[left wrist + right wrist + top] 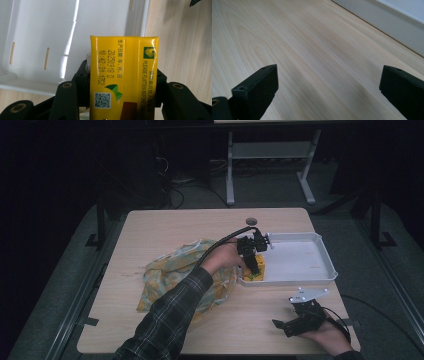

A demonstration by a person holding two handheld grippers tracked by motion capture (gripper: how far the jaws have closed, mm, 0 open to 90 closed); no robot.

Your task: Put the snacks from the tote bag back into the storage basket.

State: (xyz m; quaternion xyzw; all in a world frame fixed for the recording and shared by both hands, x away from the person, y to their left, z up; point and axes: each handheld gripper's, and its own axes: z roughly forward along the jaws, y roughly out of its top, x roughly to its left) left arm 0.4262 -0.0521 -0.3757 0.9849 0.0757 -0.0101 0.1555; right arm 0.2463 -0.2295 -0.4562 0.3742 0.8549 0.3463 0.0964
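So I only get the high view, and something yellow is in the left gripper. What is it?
Observer: A yellow carton, clamped in the left gripper; it has a printed date and a QR code.
Operator: Where is it heading?
Observer: It hangs over the near edge of the white tray.
Operator: And the right gripper?
Observer: The right gripper has its jaws wide apart over bare table, with nothing between them.

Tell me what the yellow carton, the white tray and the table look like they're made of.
Yellow carton: glossy coated paperboard, judging by its sheen, folded seam and print. White tray: smooth moulded plastic, with glare and slots. Table: pale wood or wood-look laminate, matte, grain visible.
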